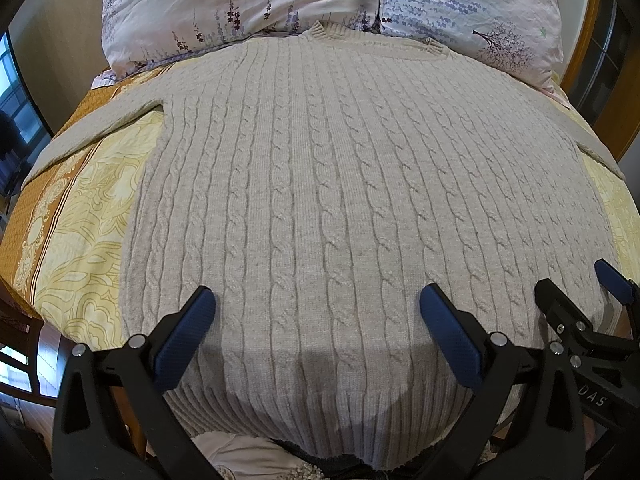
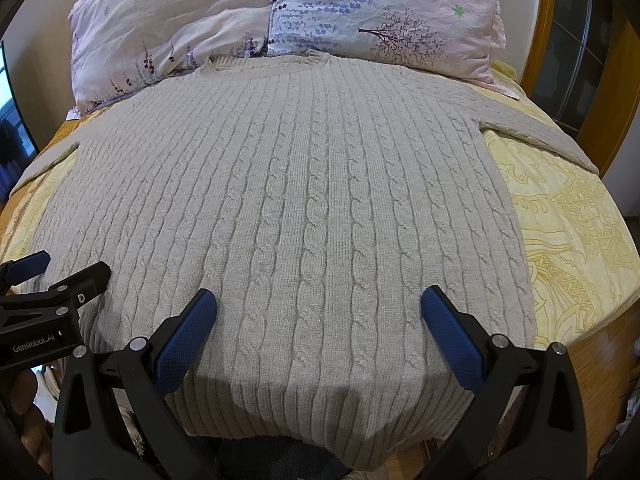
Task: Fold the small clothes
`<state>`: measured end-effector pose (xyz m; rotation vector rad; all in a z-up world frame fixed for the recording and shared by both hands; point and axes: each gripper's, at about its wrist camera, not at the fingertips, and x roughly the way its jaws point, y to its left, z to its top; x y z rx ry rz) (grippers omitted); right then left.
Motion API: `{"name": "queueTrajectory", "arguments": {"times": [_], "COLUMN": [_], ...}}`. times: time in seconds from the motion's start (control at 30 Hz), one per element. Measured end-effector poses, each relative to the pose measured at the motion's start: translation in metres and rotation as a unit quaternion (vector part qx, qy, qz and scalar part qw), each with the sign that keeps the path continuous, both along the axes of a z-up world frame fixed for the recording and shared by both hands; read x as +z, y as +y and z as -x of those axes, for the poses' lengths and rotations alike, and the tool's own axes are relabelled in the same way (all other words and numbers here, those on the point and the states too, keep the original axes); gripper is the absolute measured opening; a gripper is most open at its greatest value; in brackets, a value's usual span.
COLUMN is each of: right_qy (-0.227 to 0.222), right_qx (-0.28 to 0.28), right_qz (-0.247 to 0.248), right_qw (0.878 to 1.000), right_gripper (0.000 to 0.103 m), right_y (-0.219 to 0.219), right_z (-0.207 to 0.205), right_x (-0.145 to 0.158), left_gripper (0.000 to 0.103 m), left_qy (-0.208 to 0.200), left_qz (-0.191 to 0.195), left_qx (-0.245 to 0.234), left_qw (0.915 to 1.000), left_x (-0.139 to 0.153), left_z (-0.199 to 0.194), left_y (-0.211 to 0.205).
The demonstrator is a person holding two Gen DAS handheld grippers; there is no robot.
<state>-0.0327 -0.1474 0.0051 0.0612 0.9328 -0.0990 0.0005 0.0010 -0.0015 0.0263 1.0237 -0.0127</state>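
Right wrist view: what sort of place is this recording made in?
Most likely a bedroom at home. A sweater lies flat on a bed with a yellow patterned bedspread, two floral pillows sit at its head, and a wooden headboard stands behind them.

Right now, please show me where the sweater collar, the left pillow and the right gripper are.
sweater collar [image 2: 264,63]: right wrist view, ribbed neckline.
left pillow [image 2: 168,12]: right wrist view, middle of its pink cover.
right gripper [image 2: 318,308]: right wrist view, midway between its fingertips.

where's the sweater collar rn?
The sweater's ribbed collar lies at the far end in both wrist views, against the two floral pillows at the head of the bed, opposite both open grippers.
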Motion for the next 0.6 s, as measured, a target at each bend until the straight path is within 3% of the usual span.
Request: {"name": "queueTrajectory", "arguments": {"times": [0.6], "right_qy": [-0.008], "right_qx": [0.044], "right_qz": [0.002], "right_qw": [0.999], "right_gripper": [0.102], "right_y": [-0.0033], "right_z": [-0.003], "right_x": [-0.001], "left_gripper": [0.101], "left_qy": [0.014], "left_qz": [-0.003], "left_qx": [-0.004], "left_qw": [0.9999], "left_x": [-0.0017], "left_z": [-0.0043], "left_y": [-0.0016]}}
